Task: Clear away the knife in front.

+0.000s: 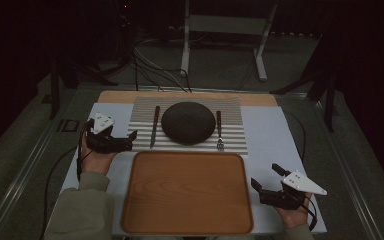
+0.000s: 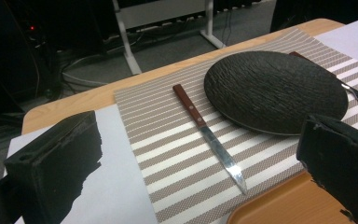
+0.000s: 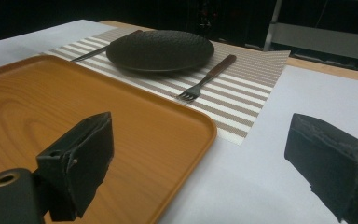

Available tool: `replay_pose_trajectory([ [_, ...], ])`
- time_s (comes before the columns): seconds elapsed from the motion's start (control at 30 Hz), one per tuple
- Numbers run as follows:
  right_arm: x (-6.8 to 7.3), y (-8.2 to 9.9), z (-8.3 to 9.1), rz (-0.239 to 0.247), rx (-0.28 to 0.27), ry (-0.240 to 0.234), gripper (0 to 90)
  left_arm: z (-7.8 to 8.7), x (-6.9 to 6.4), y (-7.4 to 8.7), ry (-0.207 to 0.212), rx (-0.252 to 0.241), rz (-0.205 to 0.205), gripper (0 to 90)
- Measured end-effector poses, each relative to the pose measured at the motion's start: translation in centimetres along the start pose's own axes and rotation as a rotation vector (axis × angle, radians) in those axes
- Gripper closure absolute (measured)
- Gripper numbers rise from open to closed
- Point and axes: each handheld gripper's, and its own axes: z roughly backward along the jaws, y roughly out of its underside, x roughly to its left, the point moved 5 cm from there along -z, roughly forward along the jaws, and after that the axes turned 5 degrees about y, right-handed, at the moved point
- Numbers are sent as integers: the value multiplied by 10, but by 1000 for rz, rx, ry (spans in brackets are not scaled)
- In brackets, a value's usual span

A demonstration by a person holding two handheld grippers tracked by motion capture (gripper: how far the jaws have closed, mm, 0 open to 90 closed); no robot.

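1. The left gripper (image 1: pixel 130 140) hovers with its jaws spread wide and nothing between them, above the white sheet (image 1: pixel 275 135) at the left edge of the striped placemat (image 1: pixel 232 112).
2. The knife (image 1: pixel 153 127) lies just ahead of those jaws on the placemat, wooden handle at the far end, blade tip towards the tray (image 1: pixel 187 192).
3. Beyond the knife, further along the line of the left gripper's jaws, sits the dark plate (image 1: pixel 188 123), and past it the fork (image 1: pixel 219 131).
4. The right gripper (image 1: pixel 266 181) is also released, jaws apart and empty, just off the tray's right rim.
5. In the right gripper view, the fork (image 3: pixel 207 78) lies well ahead of the jaws, tines pointing back towards them.
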Motion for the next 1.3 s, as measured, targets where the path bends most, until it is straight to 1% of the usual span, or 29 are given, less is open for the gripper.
replay_pose_trajectory([
  [0.27, 0, 0, 0, -1, 0, 2, 81, -10, -1, -6, -1, 10, 3, 3],
  [0.5, 0, 0, 1, 0, -1, 2, 81, -19, -5, -11, 3, 15, -13, 3],
  [0.67, -1, 0, 1, -3, -1, 3, 81, -25, -6, -14, 5, 15, -14, 4],
  [0.73, -1, 0, 1, -4, -1, 3, 81, -27, -7, -14, 5, 19, -11, 3],
  [0.83, -1, 0, 1, -3, -2, 3, 81, -31, -7, -15, 5, 27, -17, 3],
  [1.07, -1, -1, 1, -5, -2, 5, 81, -39, -9, -20, -3, 43, -32, 3],
  [1.3, -1, -1, 1, -8, -2, 7, 81, -50, -13, -27, -13, 54, -36, 4],
])
